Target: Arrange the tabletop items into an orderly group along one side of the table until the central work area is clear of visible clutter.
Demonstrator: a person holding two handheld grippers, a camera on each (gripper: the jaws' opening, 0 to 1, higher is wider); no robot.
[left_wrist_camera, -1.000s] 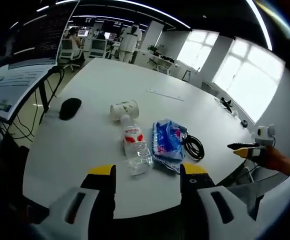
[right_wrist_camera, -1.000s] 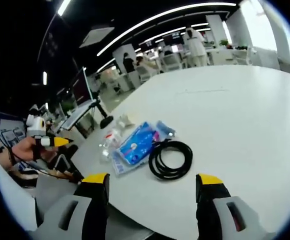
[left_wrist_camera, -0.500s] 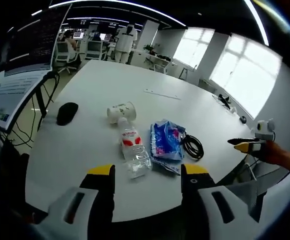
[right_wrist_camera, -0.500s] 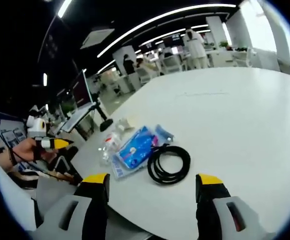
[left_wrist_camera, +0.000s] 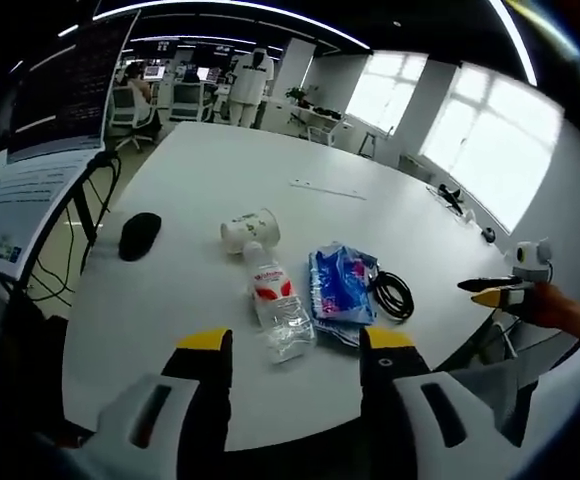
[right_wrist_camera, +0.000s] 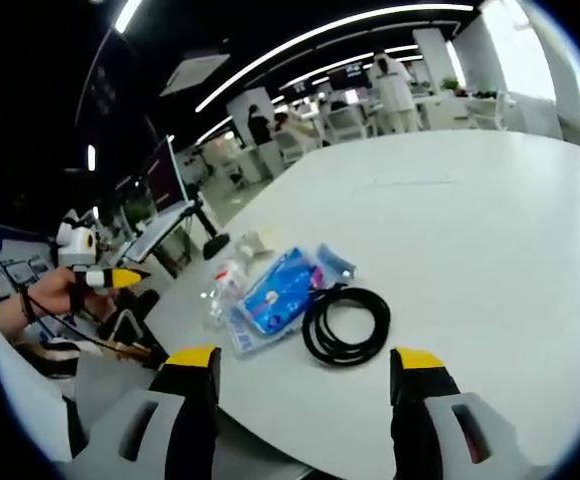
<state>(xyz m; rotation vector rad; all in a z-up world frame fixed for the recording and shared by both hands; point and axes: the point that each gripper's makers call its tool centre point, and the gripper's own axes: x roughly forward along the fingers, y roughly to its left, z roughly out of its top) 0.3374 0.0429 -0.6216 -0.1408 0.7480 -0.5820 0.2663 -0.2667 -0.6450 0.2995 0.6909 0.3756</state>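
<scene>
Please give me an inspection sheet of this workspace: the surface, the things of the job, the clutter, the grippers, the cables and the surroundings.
Surface: white table, mostly bare, items near the front edge.
Job's things: plastic bottle lying on its side; paper cup tipped over at its cap end; blue packet beside the bottle; black mouse apart, to the left.
Clutter: thin ruler-like strip farther back.
Grippers: left gripper open, empty, short of the table; right gripper open, empty.
Cables: black coiled cable touching the packet; floor wires under a stand.
Surroundings: open office, windows, people at distant desks.
</scene>
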